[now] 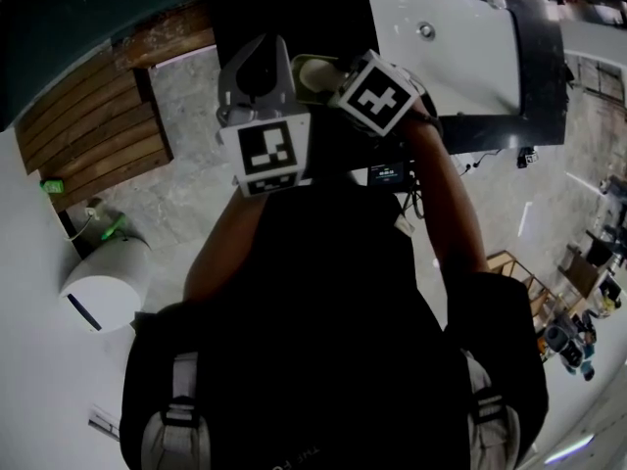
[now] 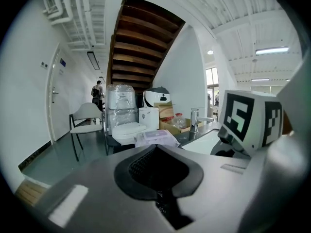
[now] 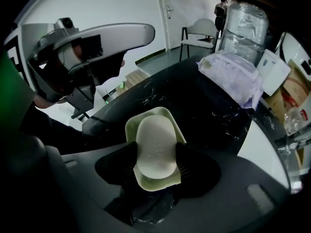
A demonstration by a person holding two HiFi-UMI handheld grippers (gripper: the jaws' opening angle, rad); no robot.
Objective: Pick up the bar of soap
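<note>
Both right gripper (image 3: 155, 152) fingers (image 3: 185, 161) pinch the likely slick, firm bar of soap (image 3: 155, 140) across its long sides; left gripper (image 2: 158, 171) clenched, empty.

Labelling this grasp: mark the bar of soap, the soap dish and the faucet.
bar of soap (image 3: 155, 147): right gripper view, middle of its top face.
soap dish (image 3: 151, 111): right gripper view, far rim.
faucet (image 2: 194, 121): left gripper view, upright stem.

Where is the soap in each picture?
Head view: the soap is at the top middle, mostly hidden; only a pale bit shows.
Left gripper view: not in it.
Right gripper view: centre, on its dish, between the right gripper's jaws.
Shared landmark: the white sink.
</note>
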